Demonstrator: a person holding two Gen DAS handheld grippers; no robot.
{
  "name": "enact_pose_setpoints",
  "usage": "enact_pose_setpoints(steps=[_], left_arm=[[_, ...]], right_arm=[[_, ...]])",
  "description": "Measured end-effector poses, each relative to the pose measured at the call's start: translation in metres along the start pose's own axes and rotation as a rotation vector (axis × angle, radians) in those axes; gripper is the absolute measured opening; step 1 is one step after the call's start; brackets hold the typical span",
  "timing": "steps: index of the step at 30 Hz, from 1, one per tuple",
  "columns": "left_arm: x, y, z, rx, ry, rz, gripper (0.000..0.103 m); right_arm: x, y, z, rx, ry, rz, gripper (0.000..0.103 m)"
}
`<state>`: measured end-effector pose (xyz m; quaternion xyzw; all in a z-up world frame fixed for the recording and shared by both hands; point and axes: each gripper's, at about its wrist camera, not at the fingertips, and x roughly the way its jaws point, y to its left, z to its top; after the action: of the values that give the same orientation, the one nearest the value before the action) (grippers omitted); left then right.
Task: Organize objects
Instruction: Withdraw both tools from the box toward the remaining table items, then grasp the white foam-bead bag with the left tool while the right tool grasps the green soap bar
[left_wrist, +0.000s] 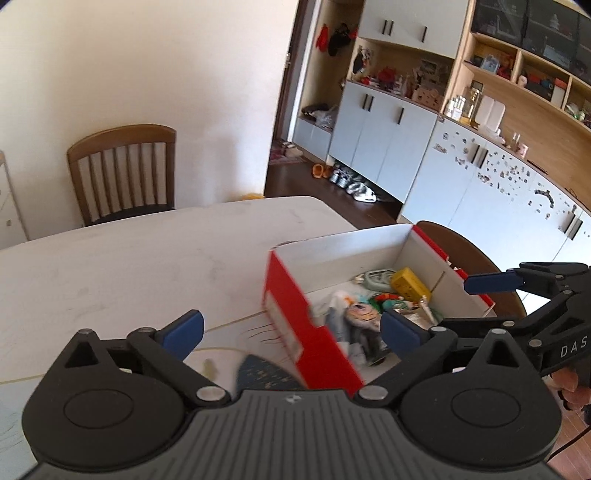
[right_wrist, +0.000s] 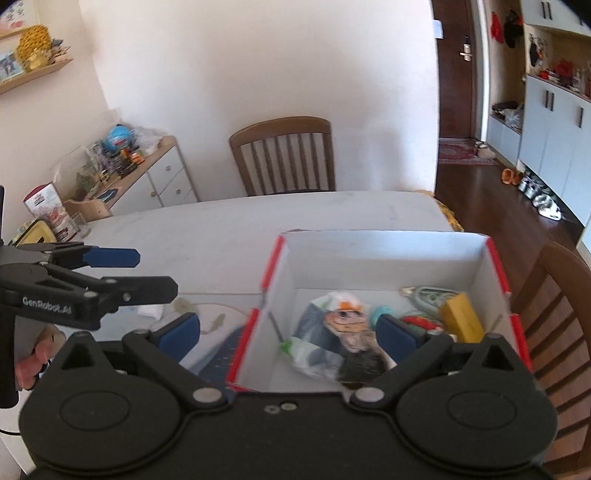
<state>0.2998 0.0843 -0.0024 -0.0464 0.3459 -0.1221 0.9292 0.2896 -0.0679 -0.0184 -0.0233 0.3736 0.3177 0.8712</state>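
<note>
A red box (left_wrist: 284, 314) with white inner walls (right_wrist: 369, 254) stands open on the white table (left_wrist: 147, 258). Inside lie a yellow block (right_wrist: 461, 317), a grey-green item (right_wrist: 428, 295), a clear packet with a toy figure (right_wrist: 343, 332) and other small bits. My left gripper (left_wrist: 291, 328) is open and straddles the box's near left wall, holding nothing. My right gripper (right_wrist: 288, 328) is open above the box's near end, one finger over the contents and one outside the left wall. Each shows in the other's view, open: the right gripper (left_wrist: 469, 302) and the left gripper (right_wrist: 147, 273).
A dark blue patterned mat (left_wrist: 266, 373) lies under the box's near corner. One wooden chair (right_wrist: 284, 155) stands at the table's far side, another chair (right_wrist: 561, 295) right of the box. A low cabinet with clutter (right_wrist: 122, 162) is at the left, tall cupboards (left_wrist: 388, 140) at the right.
</note>
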Motion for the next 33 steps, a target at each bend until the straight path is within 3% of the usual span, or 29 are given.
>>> enact_pose_setpoints(steps=[8, 20, 33], left_arm=[[-0.024, 0.057, -0.024, -0.04, -0.012, 0.112, 0.103], [-0.026, 0.146, -0.065, -0.115, 0.028, 0.205, 0.103], [0.021, 0.175, -0.104, -0.045, 0.056, 0.217, 0.103]], right_arm=[[0.024, 0.055, 0.001, -0.09, 0.005, 0.02, 0.101], [0.075, 0.122, -0.001, -0.184, 0.05, 0.038, 0.101], [0.16, 0.149, 0.006, -0.24, 0.189, 0.014, 0.093]])
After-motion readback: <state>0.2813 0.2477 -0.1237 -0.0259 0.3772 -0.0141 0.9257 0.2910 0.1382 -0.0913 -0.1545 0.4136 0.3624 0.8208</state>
